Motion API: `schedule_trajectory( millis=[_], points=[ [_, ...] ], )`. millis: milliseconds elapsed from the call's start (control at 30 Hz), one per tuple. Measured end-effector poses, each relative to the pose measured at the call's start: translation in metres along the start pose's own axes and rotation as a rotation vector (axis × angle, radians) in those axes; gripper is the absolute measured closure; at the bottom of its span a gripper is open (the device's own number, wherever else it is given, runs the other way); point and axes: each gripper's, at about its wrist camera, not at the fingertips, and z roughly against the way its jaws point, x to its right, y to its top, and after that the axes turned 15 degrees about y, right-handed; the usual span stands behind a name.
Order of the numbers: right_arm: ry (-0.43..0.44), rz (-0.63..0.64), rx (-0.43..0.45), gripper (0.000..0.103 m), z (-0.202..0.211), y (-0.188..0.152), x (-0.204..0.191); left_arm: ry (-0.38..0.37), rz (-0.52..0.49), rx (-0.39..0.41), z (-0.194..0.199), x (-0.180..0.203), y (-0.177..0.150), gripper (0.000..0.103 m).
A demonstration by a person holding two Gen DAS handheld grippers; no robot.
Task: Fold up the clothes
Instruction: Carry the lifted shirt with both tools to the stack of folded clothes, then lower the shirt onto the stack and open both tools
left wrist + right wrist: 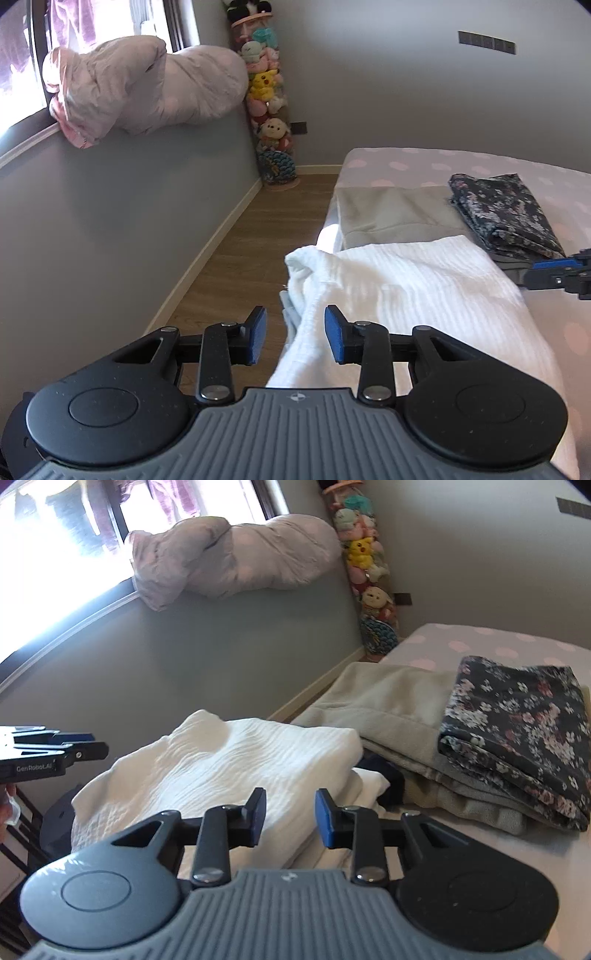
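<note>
Hovering parted and empty over the white cloth, both grippers near folded floral fabric.

A white ribbed garment lies by a beige one and a dark floral one.

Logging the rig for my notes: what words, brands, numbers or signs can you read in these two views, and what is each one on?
"GenRobot.AI": on the side of the left gripper, seen from the right wrist view.
Small round emblem on the grey gripper body: a symbol, no letters legible.
Nothing readable on the floral garment, white garment or wall plates.
</note>
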Motion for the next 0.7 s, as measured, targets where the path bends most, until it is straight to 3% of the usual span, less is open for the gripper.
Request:
schedule_trajectory(
  millis=[133, 200, 300, 433, 700],
  points=[
    [0.034, 0.118, -0.005, 0.072, -0.011, -0.008, -0.029, 0.006, -0.022, -0.032, -0.009, 0.017, -0.017, 0.082],
    [0.031, 0.127, -0.035, 0.078, -0.024, -0.012, -0.032, 0.015, 0.007, -0.097, -0.024, 0.015, -0.03, 0.089],
    [0.015, 0.128, -0.086, 0.078, -0.044, -0.023, -0.027, 0.015, 0.038, -0.161, -0.044, 0.011, -0.051, 0.09],
    [0.032, 0.131, -0.091, 0.079, -0.057, -0.029, -0.016, -0.003, 0.108, -0.17, -0.057, 0.004, -0.065, 0.091],
    [0.026, 0.178, -0.1, 0.079, -0.062, -0.035, -0.018, 0.019, 0.13, -0.15, -0.058, 0.008, -0.075, 0.091]
  ],
)
